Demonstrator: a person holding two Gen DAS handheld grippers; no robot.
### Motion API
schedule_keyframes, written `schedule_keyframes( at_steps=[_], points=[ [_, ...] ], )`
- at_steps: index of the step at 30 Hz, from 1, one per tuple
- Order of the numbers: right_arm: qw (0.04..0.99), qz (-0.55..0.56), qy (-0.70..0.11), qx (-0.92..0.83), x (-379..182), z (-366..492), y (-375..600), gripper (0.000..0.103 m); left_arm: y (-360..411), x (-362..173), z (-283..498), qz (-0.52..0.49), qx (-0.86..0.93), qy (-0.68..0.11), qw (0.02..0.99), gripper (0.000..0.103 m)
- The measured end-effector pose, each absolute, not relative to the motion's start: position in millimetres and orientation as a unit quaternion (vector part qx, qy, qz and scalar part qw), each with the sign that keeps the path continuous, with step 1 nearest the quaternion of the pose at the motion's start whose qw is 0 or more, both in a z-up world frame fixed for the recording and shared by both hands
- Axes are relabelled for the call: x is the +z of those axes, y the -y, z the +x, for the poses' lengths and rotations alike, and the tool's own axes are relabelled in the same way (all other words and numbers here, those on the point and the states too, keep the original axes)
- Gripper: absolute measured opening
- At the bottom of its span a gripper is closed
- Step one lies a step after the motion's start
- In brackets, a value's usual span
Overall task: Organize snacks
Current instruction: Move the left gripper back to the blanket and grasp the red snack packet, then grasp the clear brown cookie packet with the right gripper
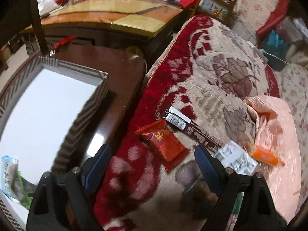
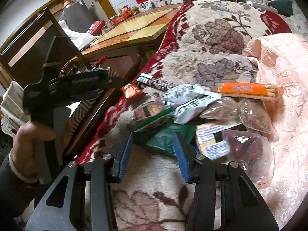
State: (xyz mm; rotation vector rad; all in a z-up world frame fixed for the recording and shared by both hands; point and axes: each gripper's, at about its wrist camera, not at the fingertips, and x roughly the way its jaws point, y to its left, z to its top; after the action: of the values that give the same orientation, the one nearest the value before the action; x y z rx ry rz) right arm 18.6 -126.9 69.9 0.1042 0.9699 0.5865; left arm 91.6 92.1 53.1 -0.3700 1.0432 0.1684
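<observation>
My left gripper [image 1: 152,165] stands wide open over the flowered blanket, with nothing between its blue pads [image 1: 98,165]. Just beyond it lies a red snack packet [image 1: 163,144], then a long brown bar [image 1: 194,132], a white printed packet [image 1: 236,159] and an orange pack [image 1: 265,156]. My right gripper [image 2: 154,152] is partly open and low over the blanket. The edge of a green packet [image 2: 165,140] lies between its tips without being pressed. Behind that is a heap of snacks: the white packet [image 2: 188,100], the orange pack [image 2: 244,89], the brown bar [image 2: 156,82].
A striped box with a white inside [image 1: 48,115] sits on a dark wooden table [image 1: 123,80] at the left, with a pale packet [image 1: 9,177] in it. A pink plastic bag [image 1: 279,130] lies at the right. A person's hand [image 2: 32,134] holds the left tool.
</observation>
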Motion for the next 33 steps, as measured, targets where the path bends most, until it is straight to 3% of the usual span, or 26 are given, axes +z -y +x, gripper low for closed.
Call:
schedule_keyframes(
  at_steps=[8,10,12,14,18,29,32,33],
  points=[
    [0.842,0.060,-0.459,0.276,66.5,25.8,138.1,0.043,-88.1,30.8,116.8,-0.193,0.089,-0.519,0.828,0.089],
    [0.842,0.060,-0.460,0.277,67.0,27.6,138.6,0.043,-90.2,27.0,119.2,-0.198,0.086,-0.520,0.826,0.080],
    [0.842,0.060,-0.459,0.278,68.3,30.4,138.4,0.043,-90.7,22.5,121.1,-0.197,0.076,-0.526,0.824,0.055],
    [0.842,0.060,-0.458,0.280,69.4,32.5,137.9,0.043,-89.2,20.7,121.0,-0.197,0.061,-0.529,0.823,0.044],
    [0.841,0.057,-0.457,0.284,70.7,35.4,135.1,0.043,-87.0,23.5,114.7,-0.185,0.054,-0.523,0.830,0.035],
    [0.832,0.028,-0.463,0.304,68.4,31.4,109.3,0.044,-87.1,38.0,88.7,-0.167,0.022,-0.508,0.845,0.033],
    [0.836,-0.017,-0.458,0.302,70.9,32.6,95.1,0.059,-86.5,44.7,76.9,-0.160,0.018,-0.501,0.850,0.033],
    [0.839,-0.036,-0.453,0.300,73.1,34.3,89.9,0.059,-86.6,46.4,73.3,-0.159,0.016,-0.500,0.851,0.033]
  ],
)
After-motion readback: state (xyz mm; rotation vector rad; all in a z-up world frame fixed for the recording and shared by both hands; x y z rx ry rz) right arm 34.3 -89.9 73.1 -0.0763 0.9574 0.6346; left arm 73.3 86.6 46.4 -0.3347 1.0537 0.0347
